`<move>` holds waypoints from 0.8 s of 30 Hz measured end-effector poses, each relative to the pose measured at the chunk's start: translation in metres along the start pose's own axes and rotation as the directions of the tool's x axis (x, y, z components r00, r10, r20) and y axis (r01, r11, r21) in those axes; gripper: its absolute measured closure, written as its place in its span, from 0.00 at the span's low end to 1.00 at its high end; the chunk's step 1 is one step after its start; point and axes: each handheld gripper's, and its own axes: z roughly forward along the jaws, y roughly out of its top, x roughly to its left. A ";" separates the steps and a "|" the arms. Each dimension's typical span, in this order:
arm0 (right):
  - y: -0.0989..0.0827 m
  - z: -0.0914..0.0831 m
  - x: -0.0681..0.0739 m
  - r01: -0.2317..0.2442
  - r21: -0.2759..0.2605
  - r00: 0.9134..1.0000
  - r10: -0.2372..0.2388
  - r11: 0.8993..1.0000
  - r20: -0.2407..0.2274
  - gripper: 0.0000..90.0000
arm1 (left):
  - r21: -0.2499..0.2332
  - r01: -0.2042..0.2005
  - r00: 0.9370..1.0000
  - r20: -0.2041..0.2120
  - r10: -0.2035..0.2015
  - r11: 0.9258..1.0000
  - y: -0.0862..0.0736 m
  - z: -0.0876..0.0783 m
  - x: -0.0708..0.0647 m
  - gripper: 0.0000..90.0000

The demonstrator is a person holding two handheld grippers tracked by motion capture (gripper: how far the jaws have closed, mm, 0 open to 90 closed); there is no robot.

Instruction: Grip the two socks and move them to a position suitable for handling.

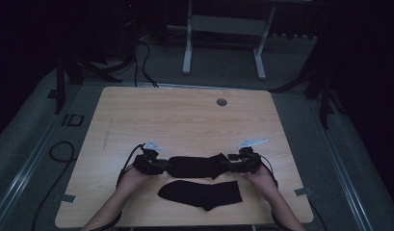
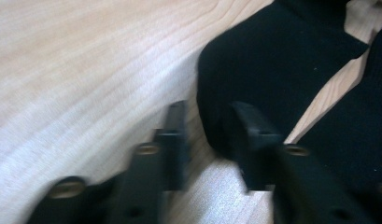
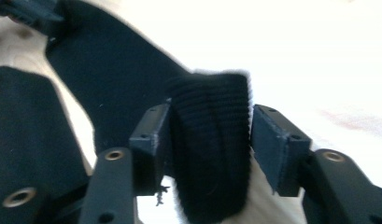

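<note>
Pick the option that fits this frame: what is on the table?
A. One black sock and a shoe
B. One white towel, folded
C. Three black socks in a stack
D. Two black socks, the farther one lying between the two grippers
D: the high view shows a farther black sock stretched between the left gripper and the right gripper, and a nearer black sock on the table.
</note>
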 end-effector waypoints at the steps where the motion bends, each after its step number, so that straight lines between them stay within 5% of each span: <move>1: 0.002 -0.004 -0.001 0.002 -0.011 1.000 -0.002 1.000 0.008 0.47 | -0.007 -0.003 1.000 -0.015 0.003 1.000 0.001 -0.002 0.000 0.68; 5: 0.011 -0.022 0.000 0.025 -0.055 0.997 -0.021 0.998 0.070 0.41 | -0.071 -0.013 0.995 -0.095 0.006 0.997 0.005 -0.015 -0.001 0.62; 8: 0.013 -0.023 -0.001 0.025 -0.059 0.996 -0.020 0.998 0.091 0.44 | -0.104 -0.010 0.996 -0.089 0.000 0.995 0.006 -0.019 -0.002 0.67; 9: 0.012 -0.022 -0.002 0.026 -0.057 0.997 -0.022 0.998 0.080 0.52 | -0.127 -0.024 0.998 -0.064 0.016 0.992 0.007 -0.020 -0.005 0.72; 11: 0.009 -0.019 -0.002 0.047 -0.048 0.994 -0.043 0.998 0.097 0.73 | -0.116 -0.036 0.999 -0.042 0.032 0.993 0.008 -0.018 -0.009 0.81; 14: 0.006 -0.014 -0.004 0.055 -0.033 0.992 -0.051 0.998 0.114 0.77 | -0.103 -0.041 0.999 -0.031 0.038 0.994 0.008 -0.015 -0.010 0.89; 15: 0.003 -0.008 -0.007 0.065 -0.009 0.987 -0.063 0.998 0.145 0.92 | -0.070 -0.050 0.998 -0.026 0.048 0.996 0.009 -0.007 -0.013 0.96; 16: 0.002 -0.007 -0.008 0.065 0.001 0.985 -0.064 0.998 0.159 0.95 | -0.057 -0.053 0.998 -0.027 0.052 0.997 0.009 -0.001 -0.014 0.97; 21: -0.005 0.004 -0.015 0.061 0.039 0.977 -0.068 0.997 0.203 0.98 | -0.014 -0.081 0.996 -0.034 0.081 0.997 0.011 0.012 -0.018 0.99; 24: -0.007 0.006 -0.016 0.045 0.040 0.980 -0.052 0.998 0.190 0.98 | 0.015 -0.073 0.996 -0.055 0.074 0.997 0.012 0.020 -0.012 0.99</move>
